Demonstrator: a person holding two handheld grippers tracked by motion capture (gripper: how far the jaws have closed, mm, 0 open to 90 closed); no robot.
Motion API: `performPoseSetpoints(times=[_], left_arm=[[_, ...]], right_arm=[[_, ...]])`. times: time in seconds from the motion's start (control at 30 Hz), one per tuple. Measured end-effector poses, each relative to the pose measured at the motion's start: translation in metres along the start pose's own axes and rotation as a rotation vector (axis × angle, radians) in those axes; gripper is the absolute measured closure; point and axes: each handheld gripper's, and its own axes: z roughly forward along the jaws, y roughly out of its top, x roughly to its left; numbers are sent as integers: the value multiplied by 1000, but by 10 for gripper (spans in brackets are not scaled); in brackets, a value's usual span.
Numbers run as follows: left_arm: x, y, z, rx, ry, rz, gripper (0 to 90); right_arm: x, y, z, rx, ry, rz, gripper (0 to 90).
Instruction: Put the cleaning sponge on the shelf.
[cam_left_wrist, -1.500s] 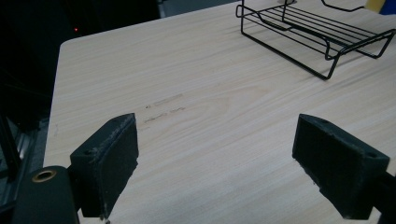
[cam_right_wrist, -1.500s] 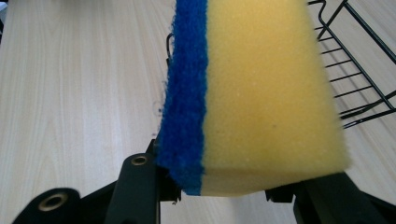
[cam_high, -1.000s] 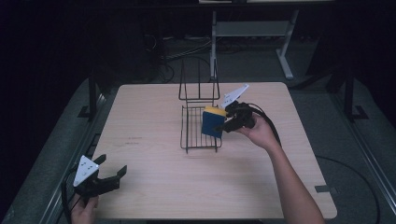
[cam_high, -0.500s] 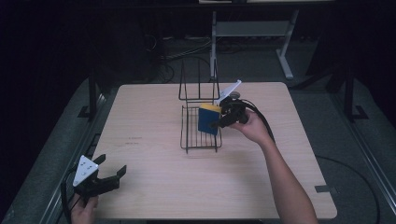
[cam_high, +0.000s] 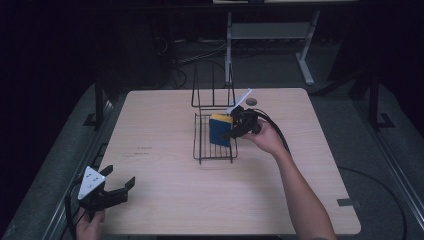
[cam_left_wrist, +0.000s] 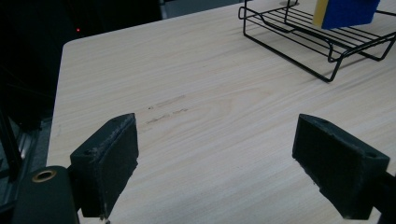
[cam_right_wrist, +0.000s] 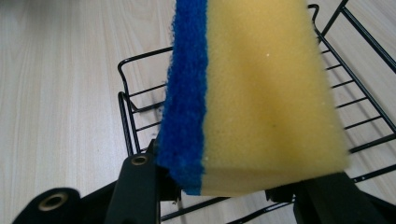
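Right gripper (cam_high: 234, 131) grips the sponge (cam_high: 219, 130) upright over the rack (cam_high: 201, 150); left gripper (cam_high: 111, 192) gapes idle, well apart

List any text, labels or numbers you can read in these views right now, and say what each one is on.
No readable text, brand, number or sign on anything here.
Sponge in the right gripper: plain yellow foam with a blue scrub layer, unprinted.
Wire rack: bare black wire, no tag.
Table: faint dark smudges on the wood, not lettering.
Left gripper: its grey plate bears small dark dots, no characters.
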Motion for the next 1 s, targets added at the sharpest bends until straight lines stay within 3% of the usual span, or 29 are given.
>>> performPoseSetpoints(times=[0.17,1.0], left_arm=[[1,0,0,-2,1,-1,139],[0,0,2,2,-3,-1,139]], right_arm=[[-1,-2,6,32,3,6,567],[2,-4,10,18,17,10,558]])
